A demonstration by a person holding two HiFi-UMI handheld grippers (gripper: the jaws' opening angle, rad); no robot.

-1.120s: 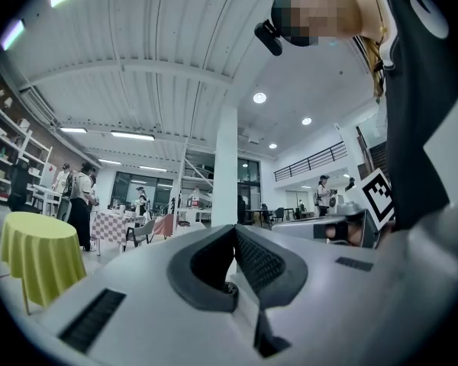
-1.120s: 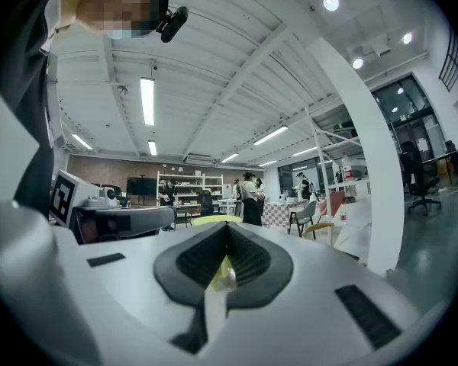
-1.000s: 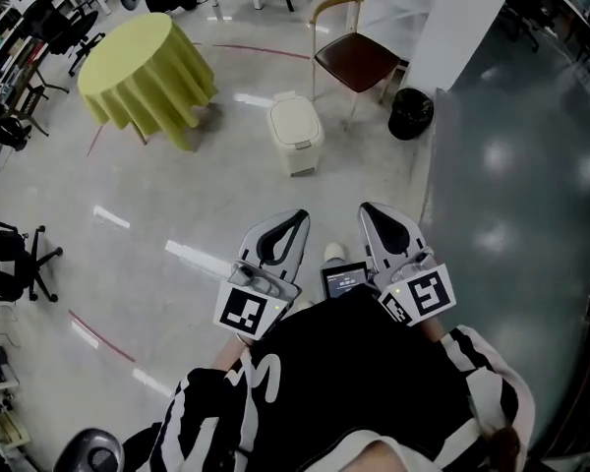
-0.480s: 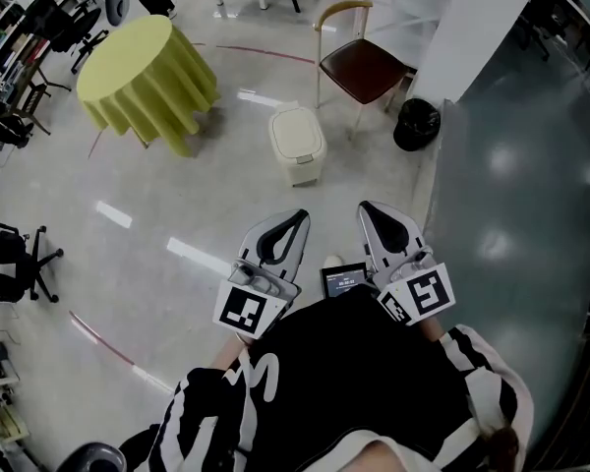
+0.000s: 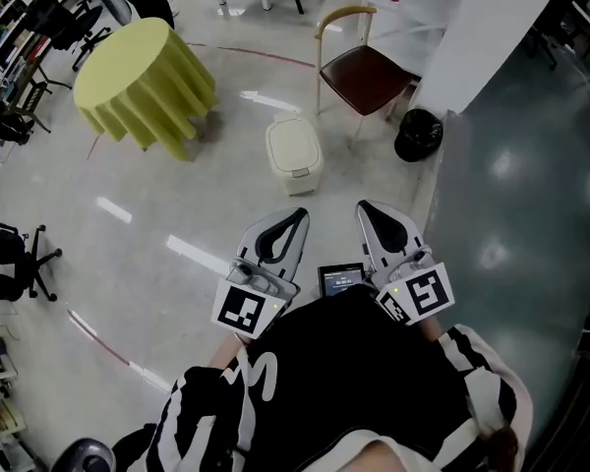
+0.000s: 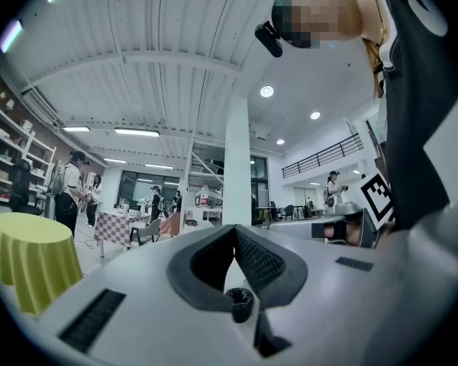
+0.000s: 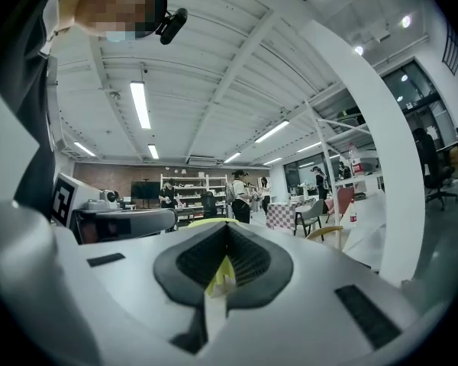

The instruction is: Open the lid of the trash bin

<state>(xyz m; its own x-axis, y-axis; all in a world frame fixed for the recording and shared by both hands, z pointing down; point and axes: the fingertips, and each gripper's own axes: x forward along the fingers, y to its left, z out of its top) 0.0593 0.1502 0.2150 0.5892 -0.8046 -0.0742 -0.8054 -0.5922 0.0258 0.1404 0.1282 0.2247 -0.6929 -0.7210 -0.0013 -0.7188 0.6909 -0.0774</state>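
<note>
White plastic left gripper [image 5: 297, 216]: the jaws are pressed together at the tips with nothing between them. The left gripper view shows the dark ribbed pads [image 6: 253, 259] meeting, with a teardrop gap behind them.
Right gripper [image 5: 366, 208]: also closed and empty, with its pads meeting at the tip in the right gripper view.
Hold: the 2 grippers sit side by side against the person's torso and point forward over the floor [image 5: 157, 214]. This reads as a carrying posture for walking, not a working one.
Small screen [image 5: 341, 280]: sits at the waist between the 2 grippers.
Trash bin [image 5: 295, 165]: cream-coloured, standing on the glossy floor ahead and well apart from both grippers.
Lid [image 5: 291, 142]: down and flat on the bin. A small mark on the front face is too small to identify.
Around the bin: a round table [image 5: 143, 82] under a yellow-green cloth stands to its left. A brown-seated chair [image 5: 366, 65] stands beyond it to the right. A black bin [image 5: 418, 134] sits by the white wall.
Stage: likely the approach, with the lid not yet touched.
Next: the gap must close first. A shut tip could then push or hook the lid's front edge.
</note>
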